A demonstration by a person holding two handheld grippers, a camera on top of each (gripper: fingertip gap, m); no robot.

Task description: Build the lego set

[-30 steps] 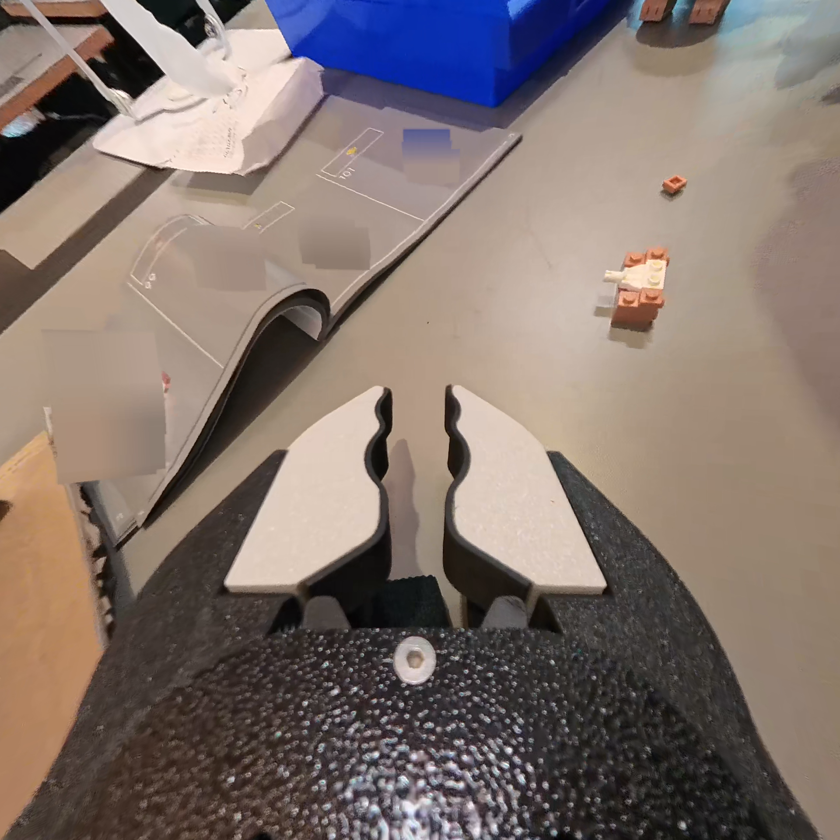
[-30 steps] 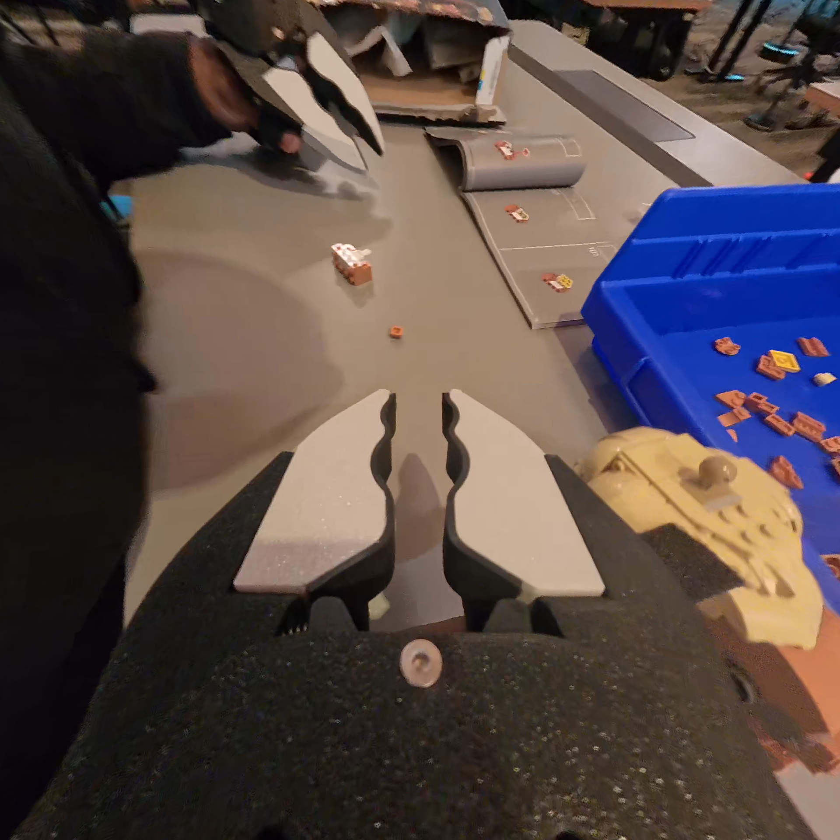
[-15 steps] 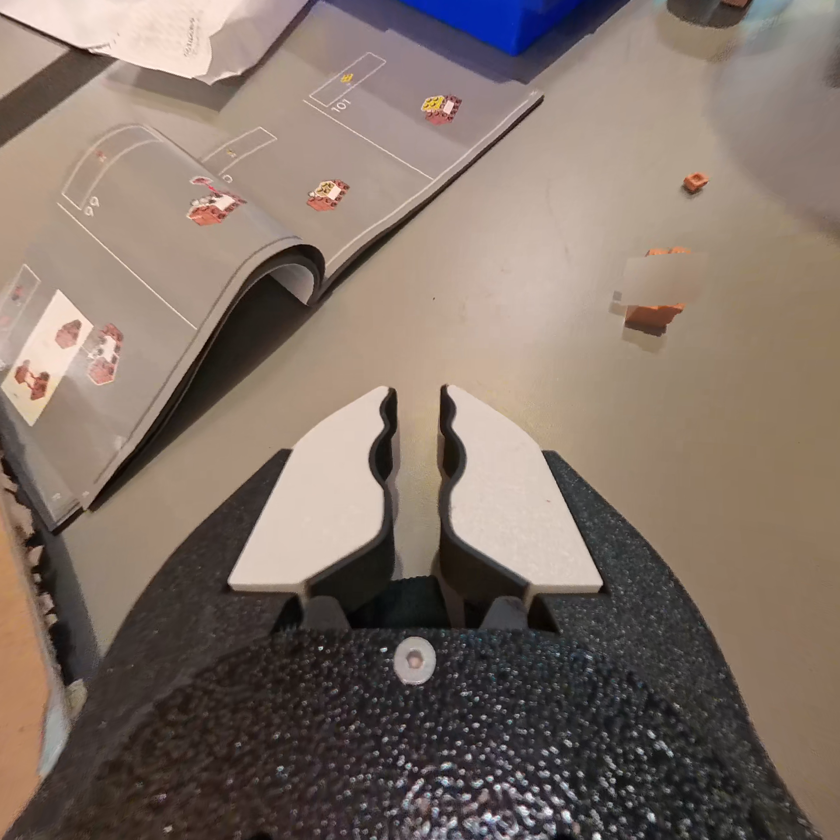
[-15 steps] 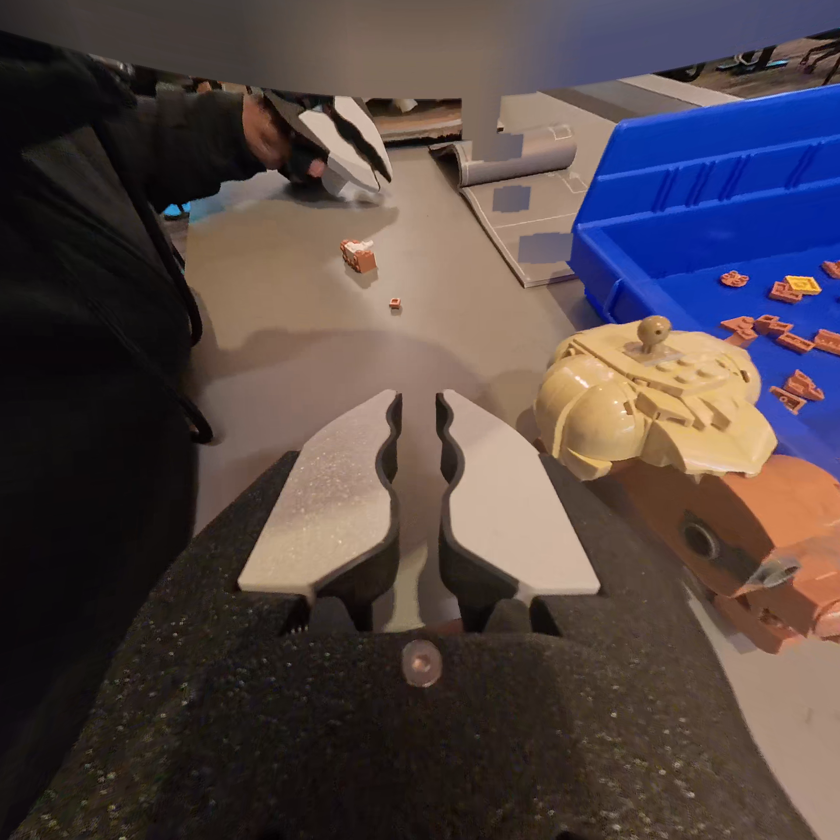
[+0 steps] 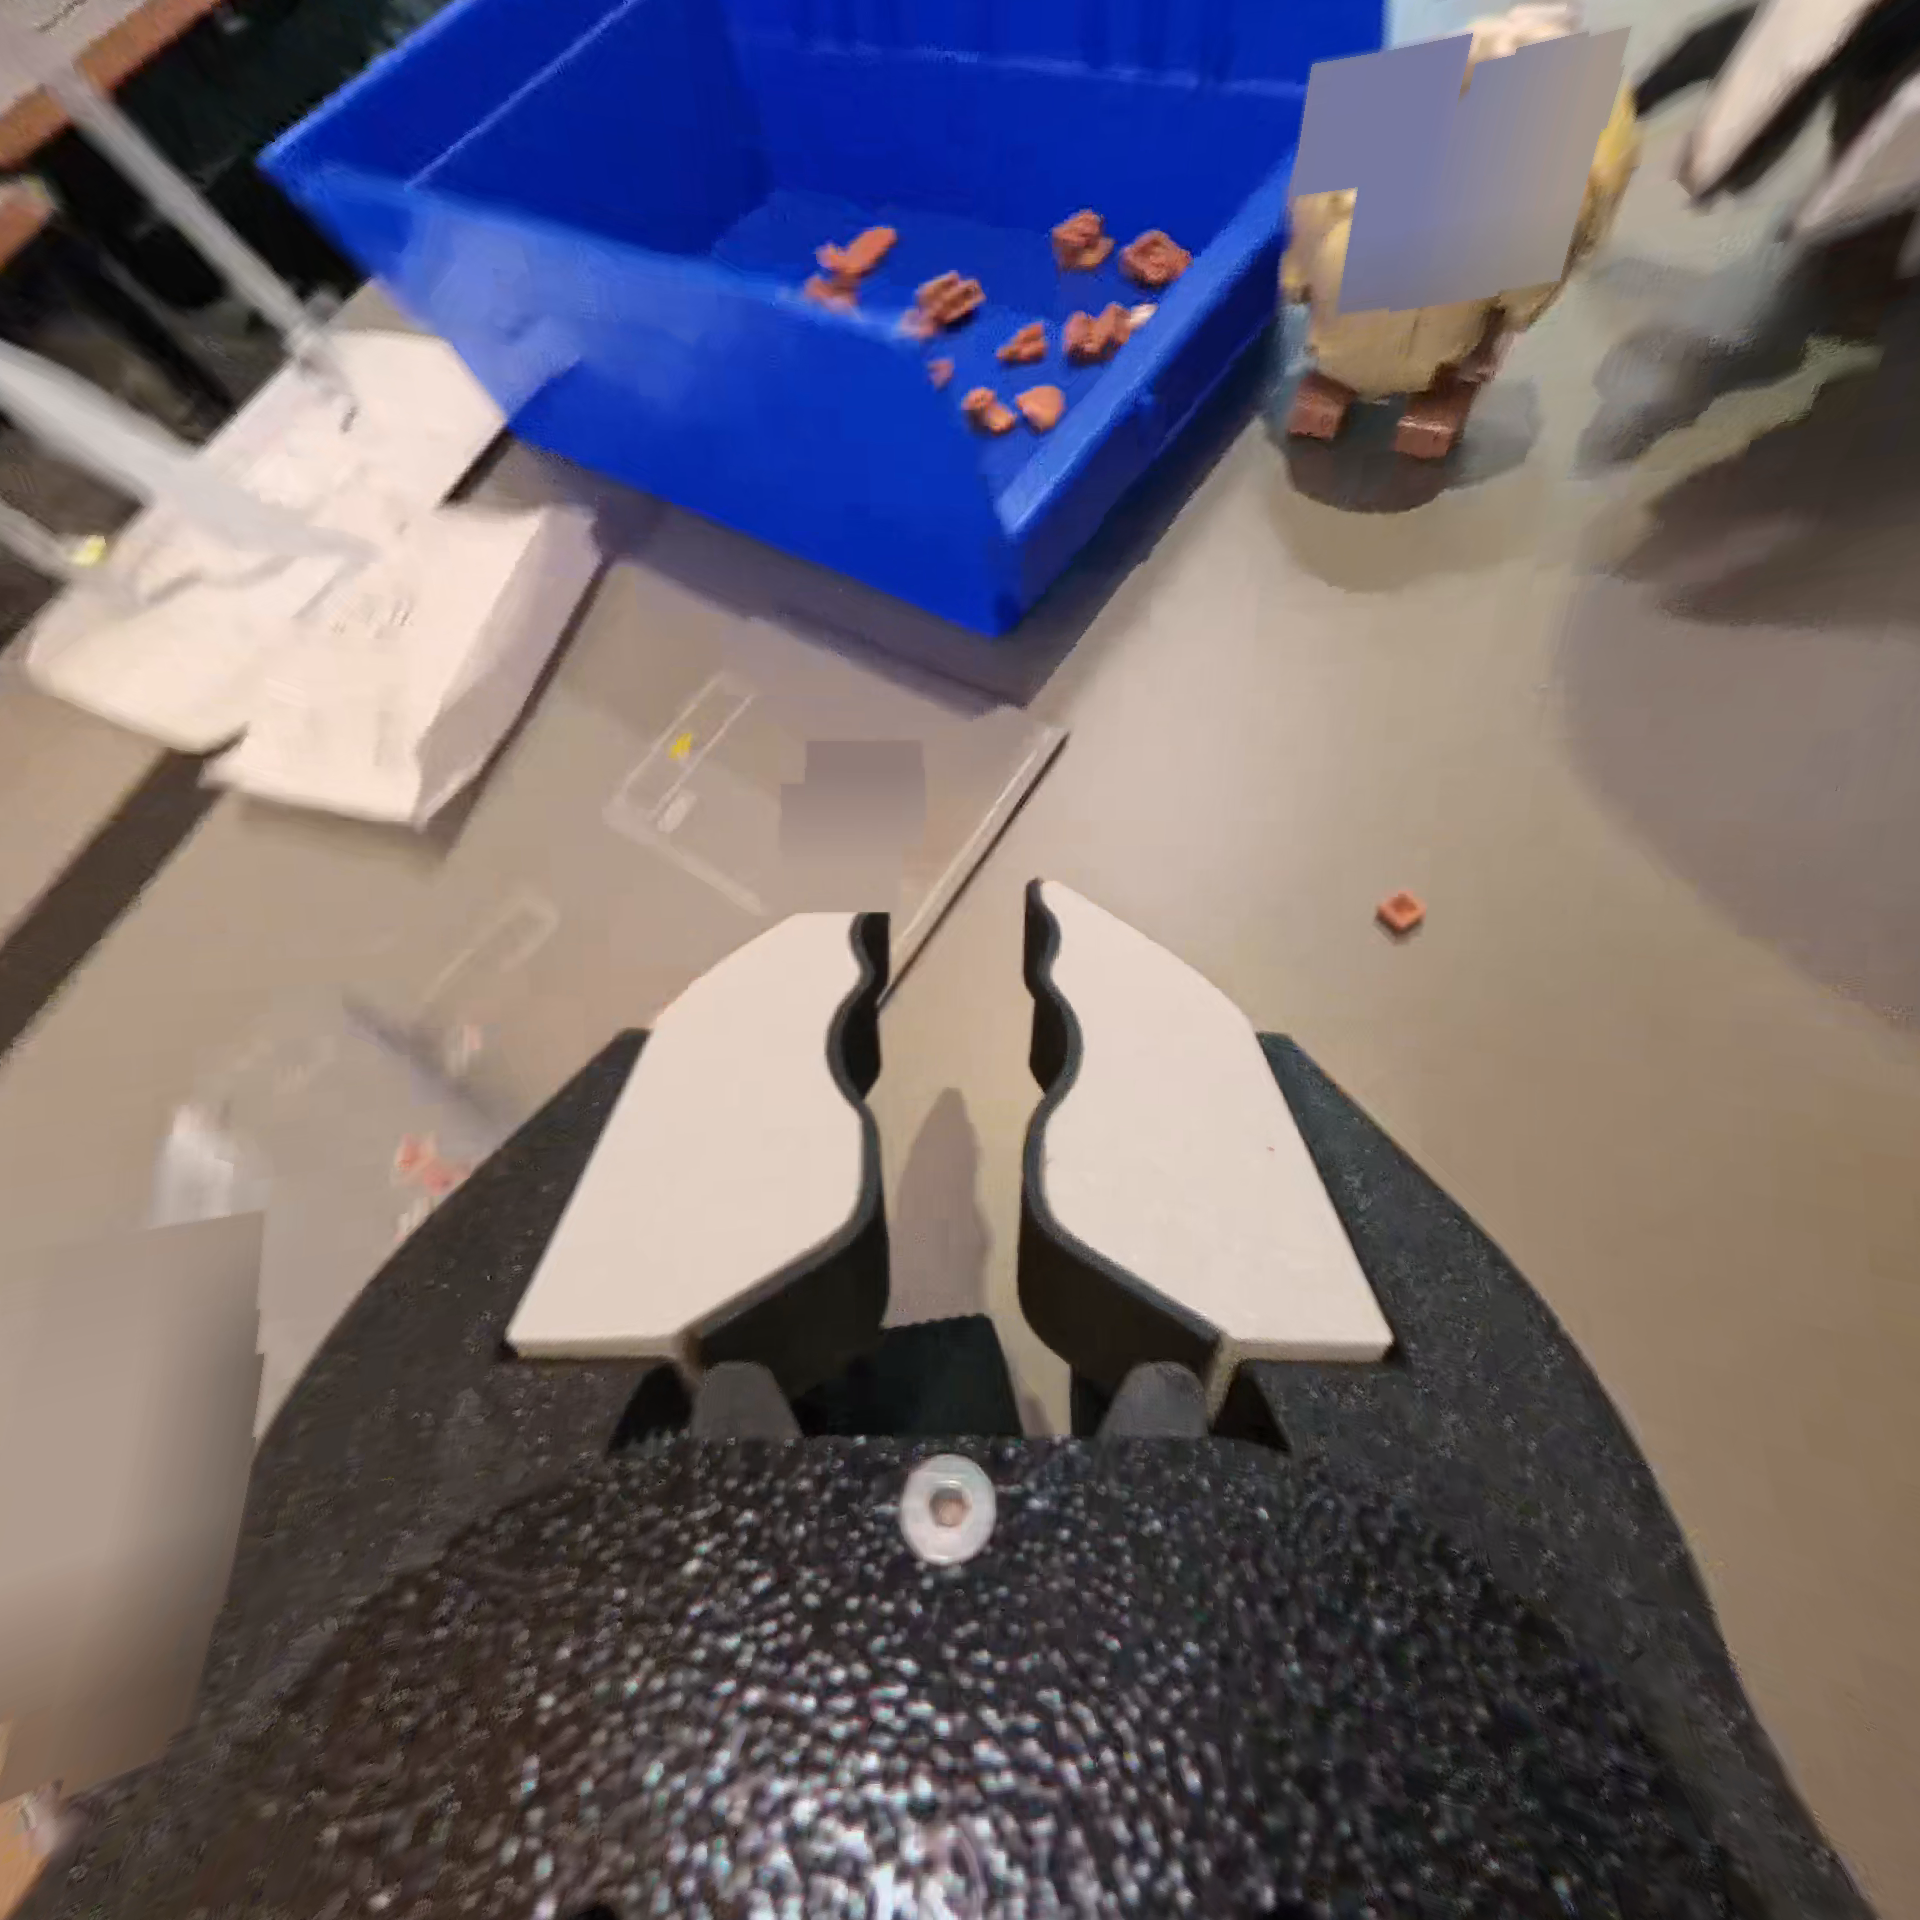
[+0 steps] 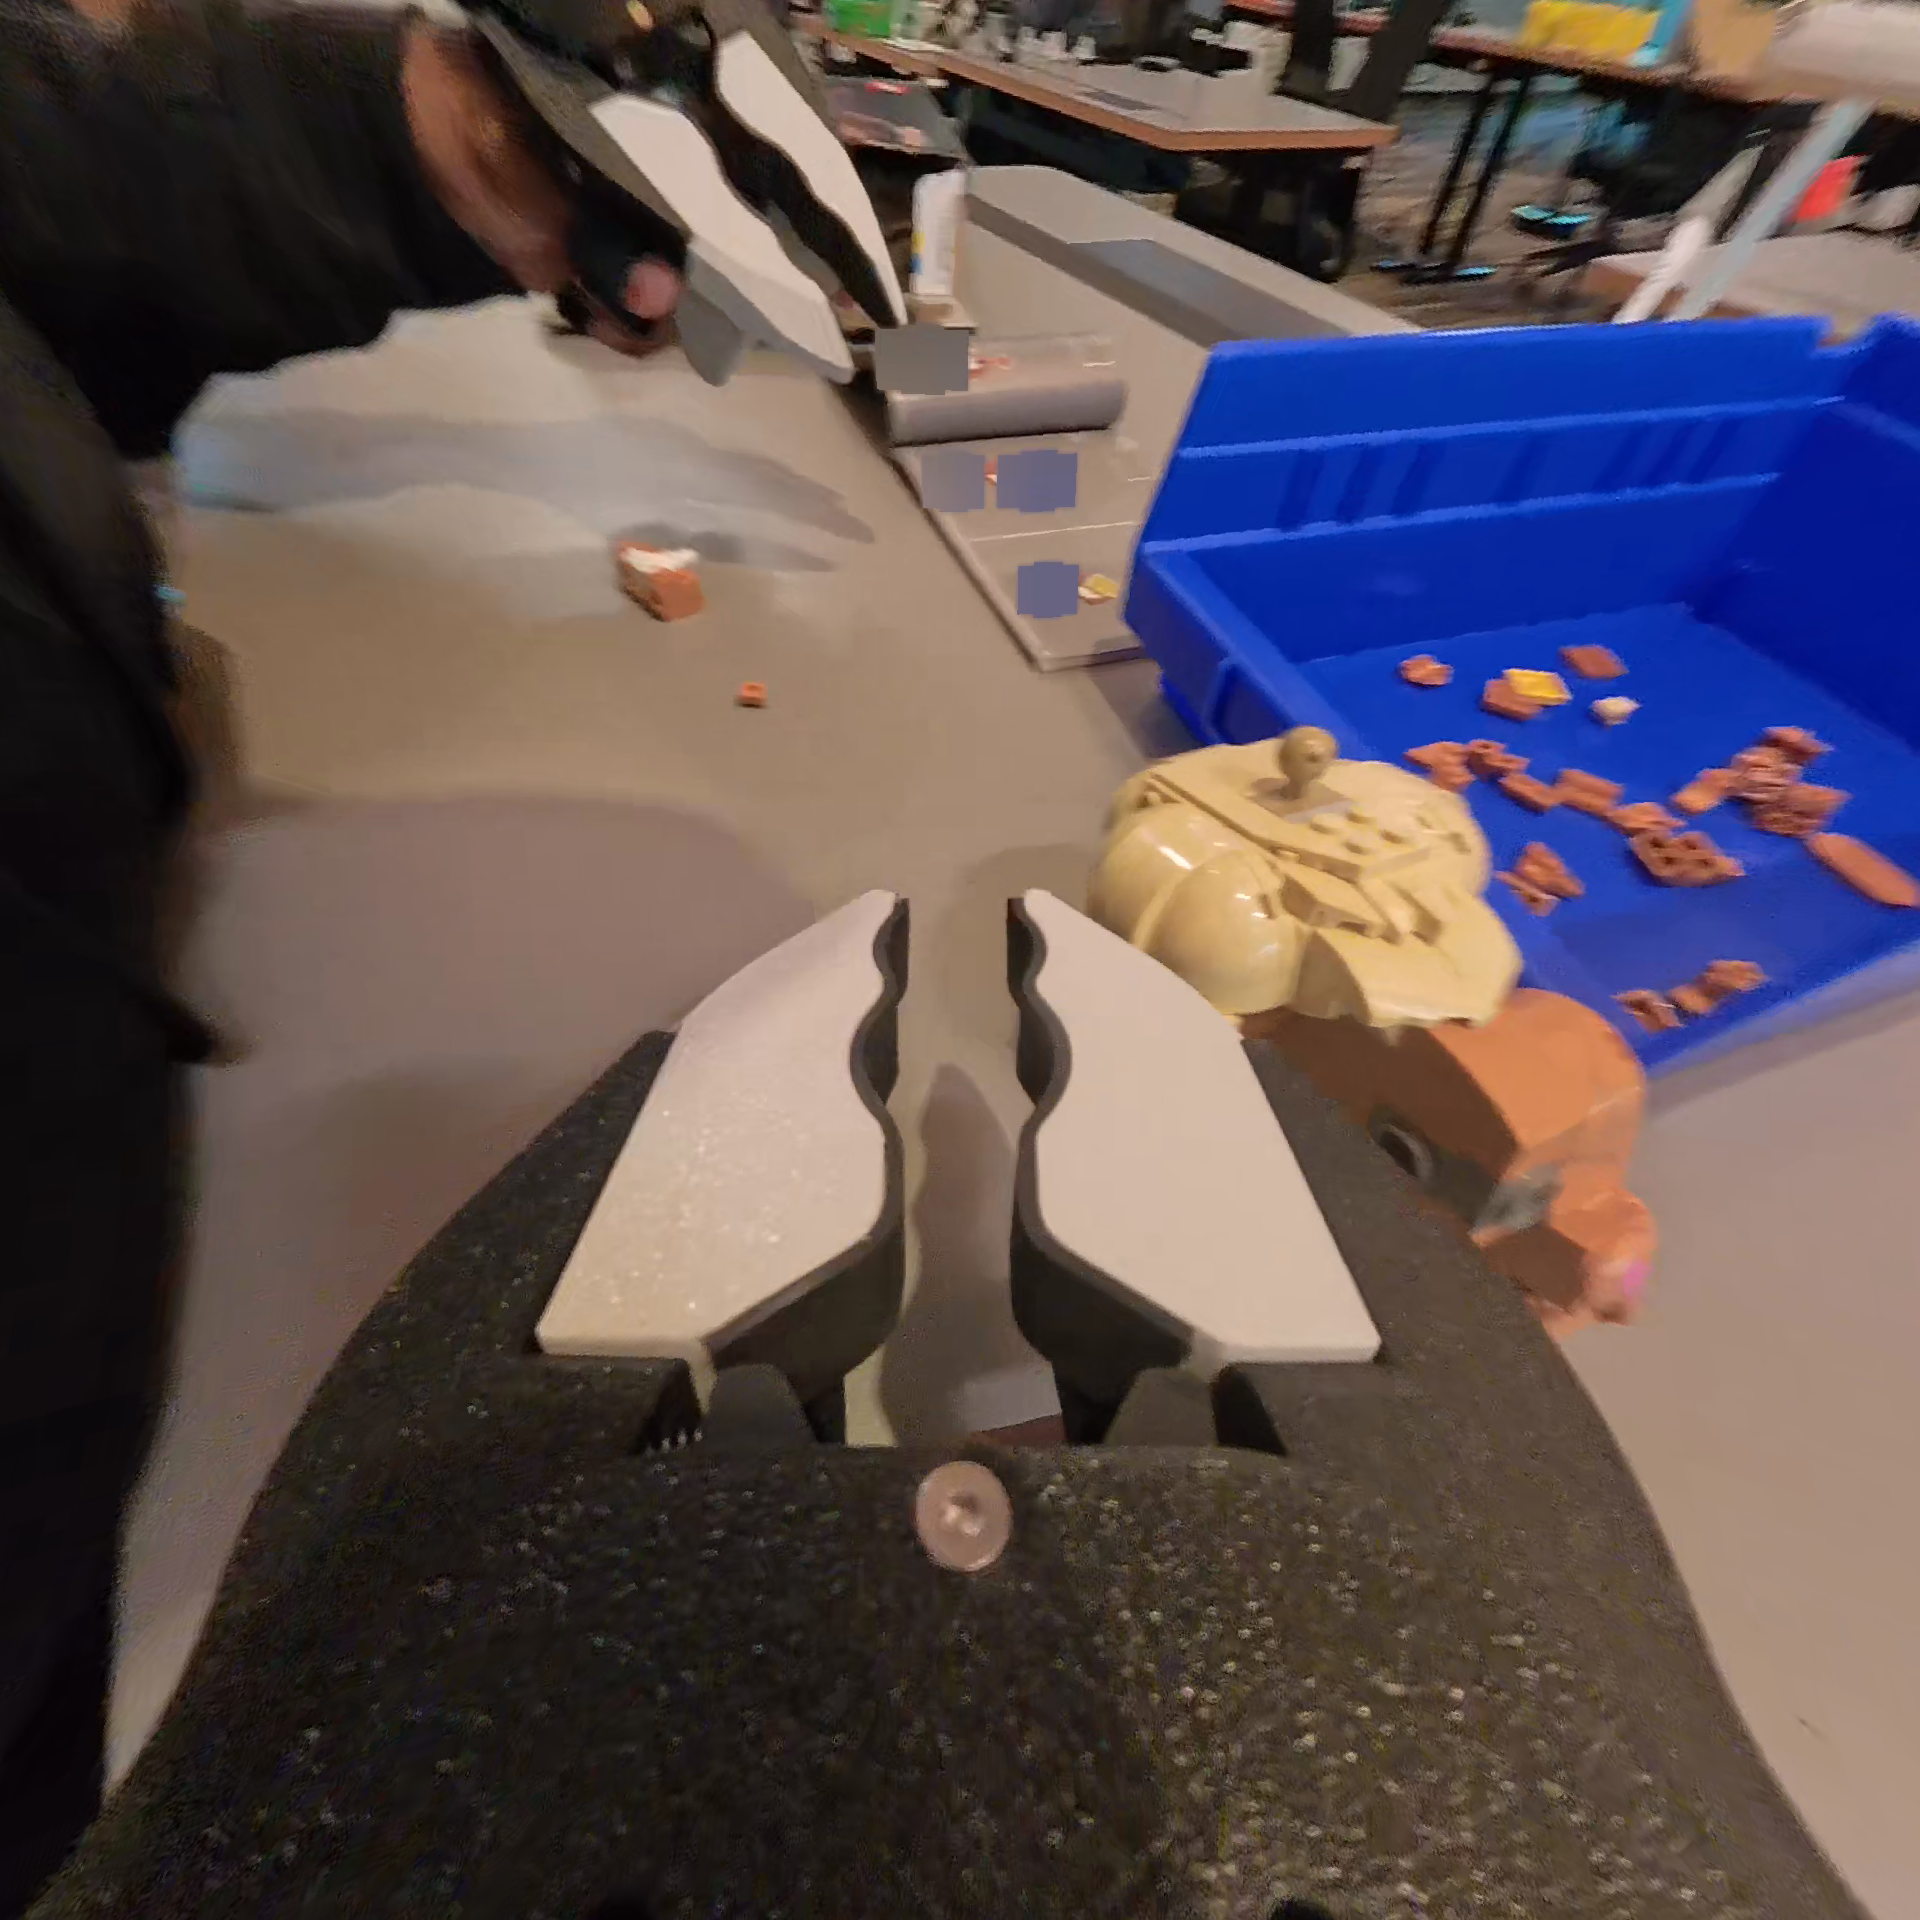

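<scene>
Between the two hand-held grippers, on the grey bench [image 6: 499,935], a small brick sub-assembly [image 6: 661,578] of reddish-brown and white pieces is lying, with one loose reddish-brown stud piece [image 6: 750,694] just beyond it towards the blue bin [image 6: 1455,488].

Neither tool is carrying anything. The left hand-held gripper [image 5: 956,925] is hovering over the near edge of the open instruction booklet [image 5: 665,800], its fingers parted with only the booklet's edge and bare bench showing through the gap; the same loose stud piece [image 5: 1401,914] is sitting off to its right. In the right wrist view it is hanging above the far end of the booklet, well apart from the sub-assembly.

The right hand-held gripper [image 6: 956,914] is also standing slightly open on nothing, just beside a tan-and-brown brick model [image 6: 1299,894] that is resting against the bin's front wall. Loose reddish-brown bricks [image 6: 1662,821] are lying scattered inside the bin, with a yellow one among them.

White paper bags [image 5: 291,582] are lying left of the bin.

Both views are blurring with motion.
</scene>
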